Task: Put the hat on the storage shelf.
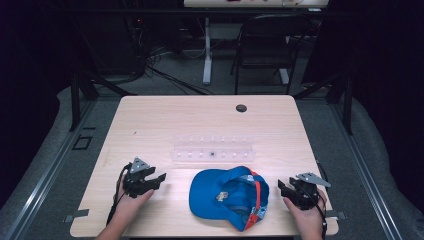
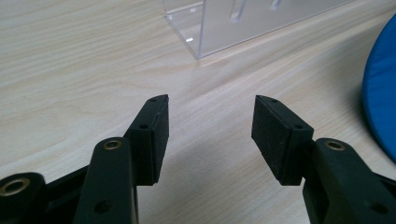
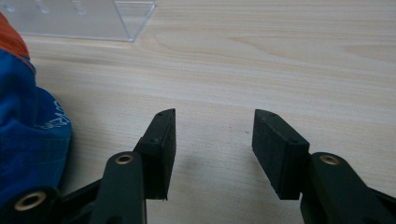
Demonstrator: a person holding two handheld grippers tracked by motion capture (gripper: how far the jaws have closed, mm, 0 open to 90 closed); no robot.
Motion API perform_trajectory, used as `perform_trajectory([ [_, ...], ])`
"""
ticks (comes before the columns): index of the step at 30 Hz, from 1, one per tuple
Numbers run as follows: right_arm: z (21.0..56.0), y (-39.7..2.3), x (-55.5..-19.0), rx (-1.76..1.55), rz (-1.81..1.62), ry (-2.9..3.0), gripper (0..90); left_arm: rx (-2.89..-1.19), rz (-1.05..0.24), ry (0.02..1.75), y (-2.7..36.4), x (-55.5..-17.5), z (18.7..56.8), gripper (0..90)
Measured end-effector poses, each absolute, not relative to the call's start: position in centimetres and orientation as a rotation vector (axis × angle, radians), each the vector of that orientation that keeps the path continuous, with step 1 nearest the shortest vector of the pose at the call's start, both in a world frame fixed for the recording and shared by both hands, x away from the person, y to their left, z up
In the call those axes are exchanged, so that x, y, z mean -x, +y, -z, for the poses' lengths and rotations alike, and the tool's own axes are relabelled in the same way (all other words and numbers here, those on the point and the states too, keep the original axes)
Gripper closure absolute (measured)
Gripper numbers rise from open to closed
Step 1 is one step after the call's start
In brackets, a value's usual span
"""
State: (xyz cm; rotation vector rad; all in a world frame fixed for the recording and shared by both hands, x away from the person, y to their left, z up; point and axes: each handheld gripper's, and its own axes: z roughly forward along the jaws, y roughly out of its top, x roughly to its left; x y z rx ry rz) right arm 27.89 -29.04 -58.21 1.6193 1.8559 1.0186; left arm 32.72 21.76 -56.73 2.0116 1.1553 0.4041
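A blue cap [image 1: 227, 196] with an orange strip lies upside down near the front edge of the wooden table [image 1: 200, 120]. Its edge appears as a blue cap [image 2: 380, 88] at the right of the left gripper view and as a blue and orange cap [image 3: 28, 126] at the left of the right gripper view. My left gripper [image 1: 159, 179] rests on the table left of the cap, open, with bare wood between its jaws [image 2: 210, 130]. My right gripper [image 1: 281, 186] sits right of the cap, open and empty [image 3: 212, 140].
A clear plastic rack [image 1: 212, 149] with small holes stands on the table just behind the cap; its corner is the clear rack [image 2: 219, 28] ahead of the left gripper and the clear rack [image 3: 93, 21] ahead of the right. A cable hole [image 1: 241, 108] is at the far edge. A chair [image 1: 265, 45] stands beyond.
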Motion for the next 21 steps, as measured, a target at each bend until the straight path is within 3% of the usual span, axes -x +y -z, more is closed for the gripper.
perform_trajectory([
  [6, 57.8, -28.7, -27.8, -1.634, -1.011, 1.894, 52.1, -2.016, -0.404, 1.143, 21.8, -32.5, 56.5, 46.7],
  [12, 55.8, -27.8, -27.8, -1.672, -0.971, 1.994, 48.2, -2.014, -0.41, 1.125, 21.8, -32.1, 56.2, 46.5],
  [18, 52.6, -27.9, -28.2, -1.774, -1.016, 2.118, 60.1, -1.995, -0.413, 1.135, 22.1, -32.1, 56.1, 46.5],
  [21, 51.6, -28.0, -28.5, -1.799, -1.013, 2.143, 60.5, -2.0, -0.404, 1.137, 22.2, -32.1, 56.1, 46.5],
])
